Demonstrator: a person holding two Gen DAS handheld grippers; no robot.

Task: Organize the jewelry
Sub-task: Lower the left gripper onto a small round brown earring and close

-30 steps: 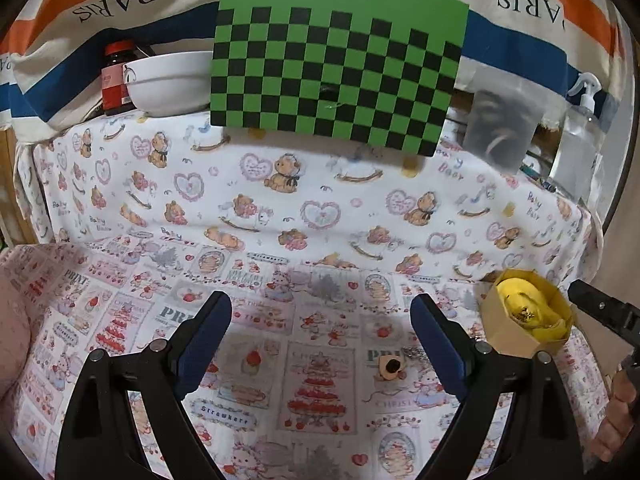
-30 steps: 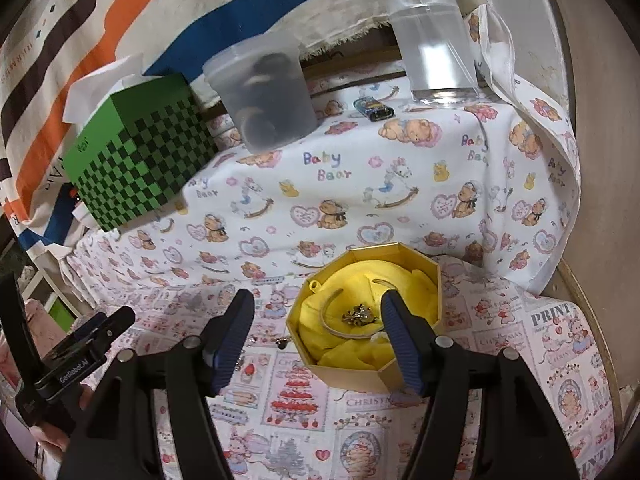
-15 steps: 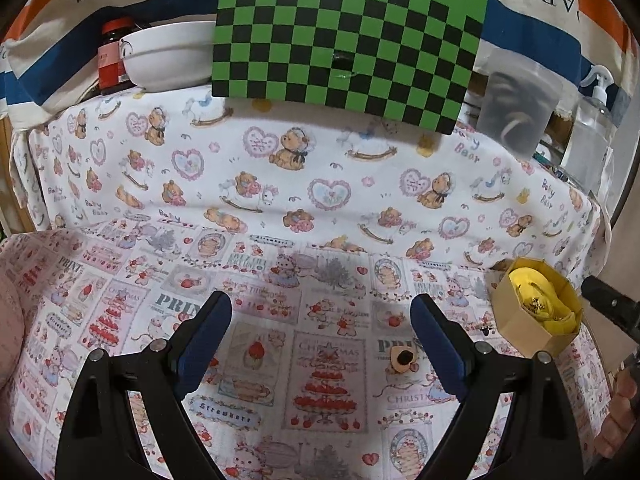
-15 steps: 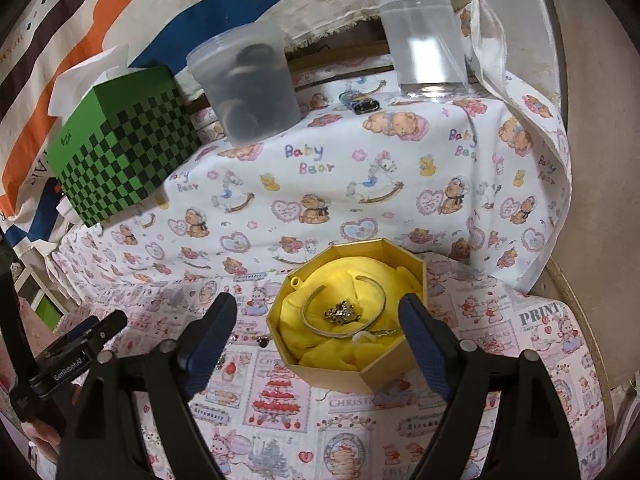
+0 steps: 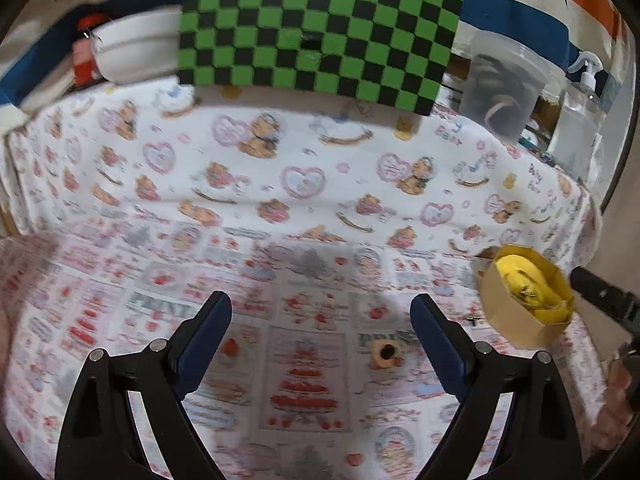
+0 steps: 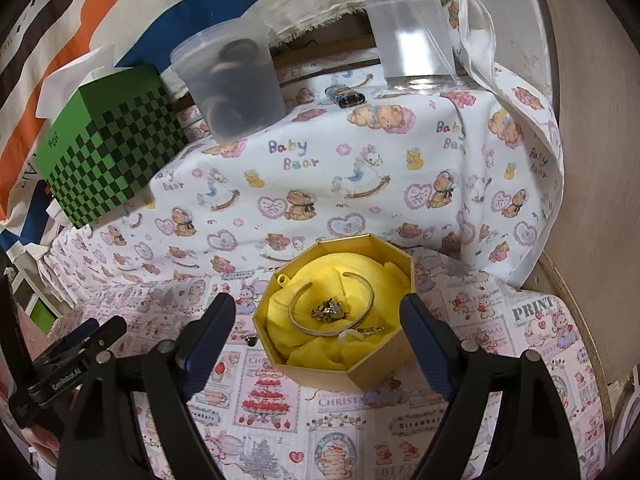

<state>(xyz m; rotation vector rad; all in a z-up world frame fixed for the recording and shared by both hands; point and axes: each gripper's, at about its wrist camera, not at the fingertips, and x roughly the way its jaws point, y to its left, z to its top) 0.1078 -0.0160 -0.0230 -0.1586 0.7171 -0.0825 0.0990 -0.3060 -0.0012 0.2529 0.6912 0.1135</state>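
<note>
An octagonal gold box lined with yellow cloth sits on the printed cloth, holding a silver bangle and a small cluster of metal pieces. My right gripper is open, its fingers on either side of the box. The box also shows at the right of the left wrist view. My left gripper is open and empty above the cloth. A small orange ring-like piece lies between its fingers, near the right one. A tiny dark piece lies left of the box.
A green checkered box, a white bowl, a lidded plastic tub and a clear bottle stand on the raised ledge at the back. A lighter lies there. A wooden wall is at the right.
My right gripper has opened wider and shifted left, so the box sits between its fingers. My left gripper has moved forward and down toward the cloth; its view is blurred.
</note>
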